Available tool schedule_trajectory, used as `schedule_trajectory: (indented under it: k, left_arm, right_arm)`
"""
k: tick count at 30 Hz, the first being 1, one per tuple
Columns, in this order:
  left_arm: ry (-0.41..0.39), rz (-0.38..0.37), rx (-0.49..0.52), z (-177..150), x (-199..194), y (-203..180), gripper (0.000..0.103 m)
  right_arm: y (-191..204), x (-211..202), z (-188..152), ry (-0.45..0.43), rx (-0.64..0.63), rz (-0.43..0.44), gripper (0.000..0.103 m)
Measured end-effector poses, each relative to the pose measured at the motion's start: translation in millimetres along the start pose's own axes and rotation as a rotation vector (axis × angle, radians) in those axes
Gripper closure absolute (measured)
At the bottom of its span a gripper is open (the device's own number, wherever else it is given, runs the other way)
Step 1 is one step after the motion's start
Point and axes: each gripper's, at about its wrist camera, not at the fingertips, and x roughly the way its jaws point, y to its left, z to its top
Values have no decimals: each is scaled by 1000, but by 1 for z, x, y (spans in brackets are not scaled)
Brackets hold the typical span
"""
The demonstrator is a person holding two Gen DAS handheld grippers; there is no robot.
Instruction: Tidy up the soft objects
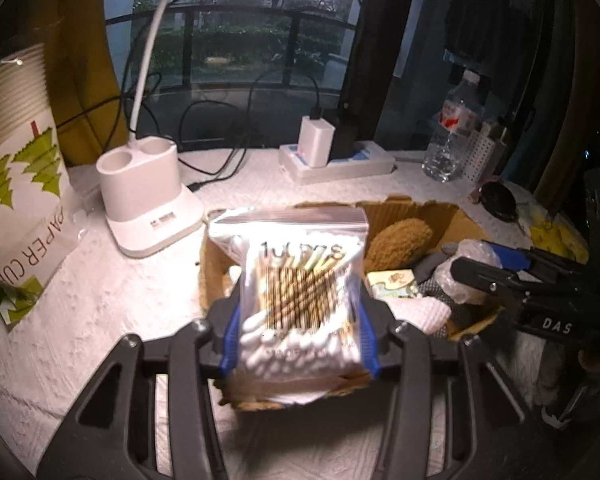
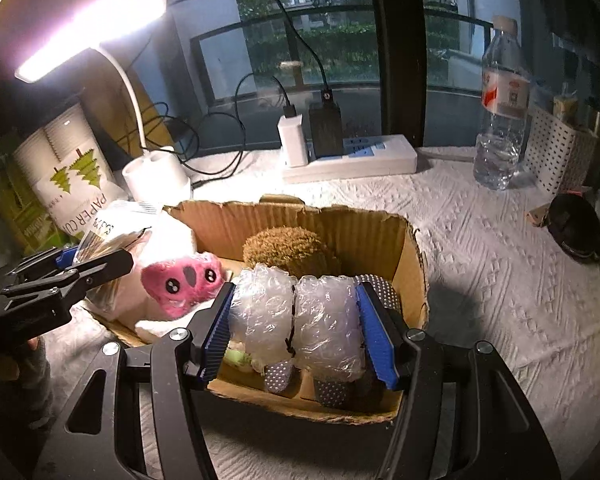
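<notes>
My left gripper (image 1: 299, 340) is shut on a clear bag of cotton swabs (image 1: 298, 284) and holds it over the left end of the cardboard box (image 1: 436, 216). My right gripper (image 2: 300, 334) is shut on a tied roll of bubble wrap (image 2: 300, 320) above the box's near side (image 2: 414, 264). Inside the box lie a brown plush (image 2: 290, 250), a pink plush face (image 2: 182, 280) on something white, a dotted grey fabric (image 2: 380, 286) and a small tissue pack (image 1: 392, 282). In the right wrist view the left gripper (image 2: 100, 264) and its bag show at the left.
A white lamp base (image 1: 144, 196), a paper cup pack (image 1: 16, 184), a power strip with chargers (image 1: 340, 160), a water bottle (image 2: 500, 112), a white perforated holder (image 2: 556, 156) and a black round object (image 2: 576, 228) stand around the box on the white cloth (image 2: 500, 280).
</notes>
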Motion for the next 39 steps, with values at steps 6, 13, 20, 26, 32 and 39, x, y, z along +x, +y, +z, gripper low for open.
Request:
schedule_trajectory:
  k: [6, 13, 20, 26, 32, 39]
  left_arm:
    - [41, 28, 5, -4, 14, -1, 54]
    - [49, 36, 26, -4, 17, -6, 51]
    - [25, 17, 8, -2, 8, -6, 32]
    - [-6, 15, 10, 1, -5, -8, 31]
    - [-45, 8, 14, 2, -27, -15, 31]
    - [-75, -7, 25, -1, -50, -26, 30]
  right_arm:
    - [0, 9, -4, 40, -16, -31, 40]
    - [8, 15, -6, 62, -65, -74, 40]
    - [6, 12, -6, 62, -49, -63, 37]
    - [9, 0, -4, 35, -44, -65, 27]
    - [10, -17, -4, 2, -43, -78, 27]
    - [16, -35, -7, -22, -49, -81, 27]
